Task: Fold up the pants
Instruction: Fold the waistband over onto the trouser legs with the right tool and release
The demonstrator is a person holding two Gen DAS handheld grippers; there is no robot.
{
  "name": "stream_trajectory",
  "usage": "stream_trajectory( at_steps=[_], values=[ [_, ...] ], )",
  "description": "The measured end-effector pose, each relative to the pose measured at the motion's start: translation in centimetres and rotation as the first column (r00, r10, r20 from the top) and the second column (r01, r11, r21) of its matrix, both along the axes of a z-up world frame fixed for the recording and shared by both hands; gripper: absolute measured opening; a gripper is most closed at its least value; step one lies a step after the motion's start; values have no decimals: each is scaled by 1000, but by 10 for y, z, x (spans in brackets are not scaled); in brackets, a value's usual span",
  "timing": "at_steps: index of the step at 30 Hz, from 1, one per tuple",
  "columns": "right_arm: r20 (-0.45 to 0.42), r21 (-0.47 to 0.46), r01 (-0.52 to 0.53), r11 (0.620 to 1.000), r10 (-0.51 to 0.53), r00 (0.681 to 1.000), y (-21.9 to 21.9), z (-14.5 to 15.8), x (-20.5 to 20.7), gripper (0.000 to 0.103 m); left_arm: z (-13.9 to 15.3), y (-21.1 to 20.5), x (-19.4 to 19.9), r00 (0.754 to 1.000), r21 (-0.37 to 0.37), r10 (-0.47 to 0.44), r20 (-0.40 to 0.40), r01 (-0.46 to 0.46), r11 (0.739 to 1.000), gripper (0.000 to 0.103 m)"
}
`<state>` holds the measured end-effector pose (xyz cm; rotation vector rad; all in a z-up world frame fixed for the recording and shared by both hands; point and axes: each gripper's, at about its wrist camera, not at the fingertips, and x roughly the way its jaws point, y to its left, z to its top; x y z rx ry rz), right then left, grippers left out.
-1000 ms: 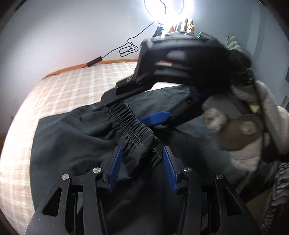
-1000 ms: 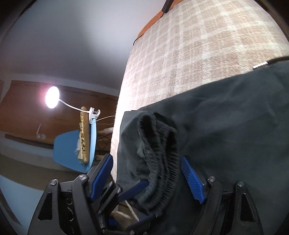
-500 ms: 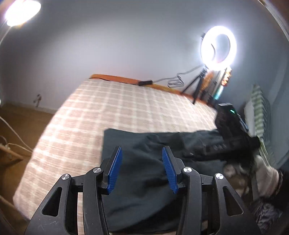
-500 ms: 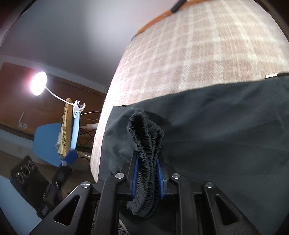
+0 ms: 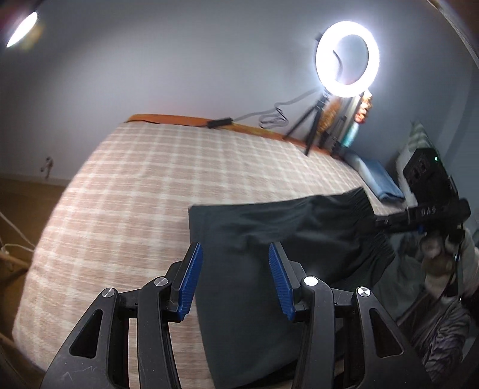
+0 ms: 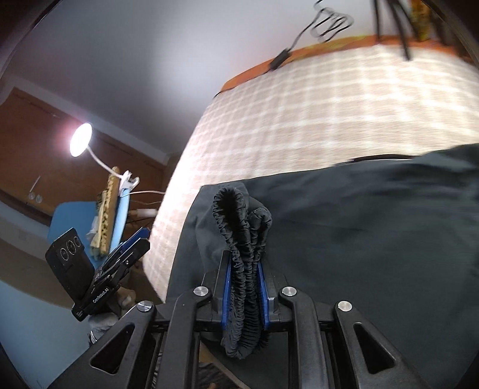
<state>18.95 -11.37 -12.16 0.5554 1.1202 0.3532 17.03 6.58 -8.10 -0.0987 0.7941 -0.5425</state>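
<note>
Dark pants (image 5: 269,236) lie on the checked bed cover (image 5: 149,194), their gathered elastic waistband (image 6: 242,239) raised at the near edge. My right gripper (image 6: 244,287) is shut on that waistband, a bunched fold standing up between its blue pads (image 6: 226,287). In the left wrist view the right gripper (image 5: 386,223) shows at the far right, held by a hand, gripping the waistband (image 5: 359,197). My left gripper (image 5: 235,269) hovers open above the pants' left edge with nothing pinched. In the right wrist view it (image 6: 140,236) is off the bed's corner.
A lit ring light on a tripod (image 5: 347,59) stands at the bed's far right corner, beside a folded blue cloth (image 5: 377,182). A cable (image 6: 326,21) runs along the orange headboard. A clip lamp (image 6: 80,143) and a blue chair (image 6: 69,221) stand left of the bed.
The right gripper's jaws have shut on the waistband and lifted it. The left gripper has drawn back from the waistband and now hovers over the pants' left edge.
</note>
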Motion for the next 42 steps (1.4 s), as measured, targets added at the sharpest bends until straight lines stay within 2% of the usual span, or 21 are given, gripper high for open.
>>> stream_trajectory(
  at_steps=[7,16,27,35,42],
  values=[
    [-7,-25,96,995,-96,995,-60,8,-28,14,-4,-53,-8,993,36,-115,-17,116,993,44],
    [-4,-81,177,981,-178,984,-125,22,-64,14,-2,-95,-13,980,52,-199,-19,199,979,44],
    [-32,-156,252,955,-260,965,-208,40,-119,14,-1,-149,-20,952,68,-304,-25,305,950,44],
    [-60,-219,359,908,-379,923,-277,41,-167,14,-2,-184,-30,925,79,-378,-28,379,922,44],
    [-82,-257,424,868,-457,886,-317,32,-194,14,-10,-202,-37,908,93,-416,-51,419,903,44]
  ],
)
